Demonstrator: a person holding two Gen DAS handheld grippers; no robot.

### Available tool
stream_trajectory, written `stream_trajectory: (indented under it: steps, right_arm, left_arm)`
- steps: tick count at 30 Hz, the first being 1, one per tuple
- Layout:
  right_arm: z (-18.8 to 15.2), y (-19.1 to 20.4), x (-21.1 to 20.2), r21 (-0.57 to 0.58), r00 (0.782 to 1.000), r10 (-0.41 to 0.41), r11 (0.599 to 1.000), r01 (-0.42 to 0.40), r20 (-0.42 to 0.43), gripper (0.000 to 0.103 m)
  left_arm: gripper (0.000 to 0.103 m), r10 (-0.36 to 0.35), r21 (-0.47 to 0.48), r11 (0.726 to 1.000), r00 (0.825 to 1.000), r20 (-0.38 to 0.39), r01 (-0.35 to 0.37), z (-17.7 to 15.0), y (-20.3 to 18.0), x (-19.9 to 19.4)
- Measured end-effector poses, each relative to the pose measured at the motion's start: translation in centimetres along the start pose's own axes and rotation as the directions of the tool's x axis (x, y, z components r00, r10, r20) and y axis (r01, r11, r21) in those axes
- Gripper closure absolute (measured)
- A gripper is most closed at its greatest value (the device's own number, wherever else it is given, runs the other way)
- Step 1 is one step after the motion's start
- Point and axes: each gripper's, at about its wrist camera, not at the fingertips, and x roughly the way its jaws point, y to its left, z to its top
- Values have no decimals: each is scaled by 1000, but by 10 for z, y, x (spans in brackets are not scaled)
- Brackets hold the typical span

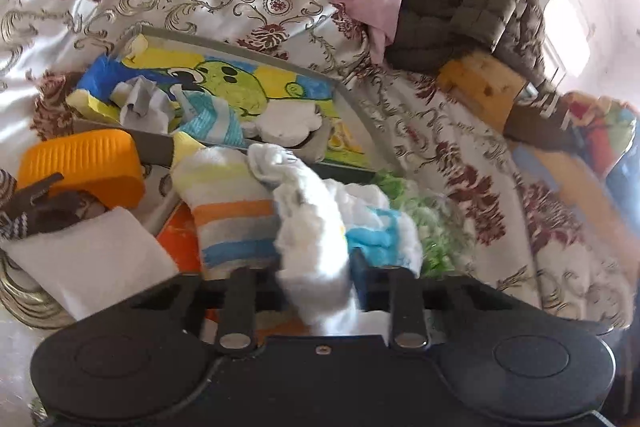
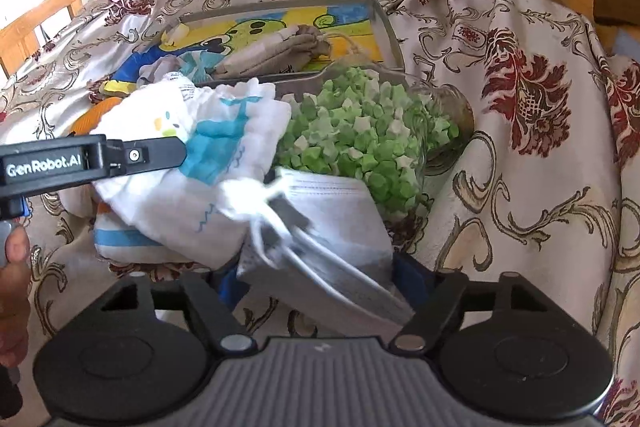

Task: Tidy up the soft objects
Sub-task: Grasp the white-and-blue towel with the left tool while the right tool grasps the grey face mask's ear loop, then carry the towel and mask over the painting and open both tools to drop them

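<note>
- Left wrist view: left gripper (image 1: pixel 316 267) is narrowed onto a white cloth (image 1: pixel 312 223), pinched between its fingers. The cloth bunches up just ahead of the gripper.
- Right wrist view: the same white cloth with teal print lies ahead and left of the right gripper (image 2: pixel 316 279). The left gripper's arm reaches across it from the left.
- Right gripper stands fairly wide, with a grey face mask (image 2: pixel 340 227) lying between the fingers. I cannot tell whether the pads press on it; the mask's loops are blurred.
- Progress, judged: partly done. The tray (image 1: pixel 348 95) beyond both grippers already holds a tan pouch (image 2: pixel 272 55), a pale pad and some small cloths. The cloth, the mask and a striped sock (image 1: pixel 232 211) just left of the held cloth remain outside.
- A jar of green stars (image 2: pixel 360 131) lies on its side just ahead of the right gripper, touching the mask's far edge. It sits between that gripper and the tray.
- Room: crowded close in. An orange cup (image 1: pixel 84 167) sits left of the left gripper. The bedspread (image 2: pixel 520 147) to the right gripper's right is bare.
- The tray's near rim is low but must be cleared.
</note>
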Motion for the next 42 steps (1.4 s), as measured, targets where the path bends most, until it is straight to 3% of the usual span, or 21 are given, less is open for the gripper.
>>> stream_trajectory:
  steps: [10,19,22,25,26,29,34,42]
  right_arm:
    - [2,-8,-3,45,1000,-23,999,23,-9,40]
    - [4,-20,-9,95,997,-65,993,69,-36,41]
    - [4,-22,-7,106,997,-58,992,63,-50,50]
    - [4,-23,-10,113,997,-63,991,67,-39,66]
    - [5,-24,-10,119,997,-67,990,71,-35,76]
    - [5,-26,-11,131,997,-78,988,81,-29,90]
    - [6,-29,-16,147,996,-86,986,84,12,95]
    - [11,-35,-32,185,986,-78,981,50,144,96]
  left_arm:
    - [84,-7,89,996,1000,28,4,-1,-17,-13]
    - [65,-35,111,993,999,-12,36,-7,-20,-7]
    - [64,-30,131,991,999,-24,33,-9,-22,-4]
    - [77,-11,166,986,999,-30,16,-11,-26,-3]
    - [79,-2,179,984,1000,-30,7,-11,-28,-3]
    - [84,3,196,981,1000,-23,2,-11,-29,-5]
    - [87,6,250,968,1000,16,-10,-10,-41,-16]
    - [89,-29,406,914,995,94,-11,-18,-74,-41]
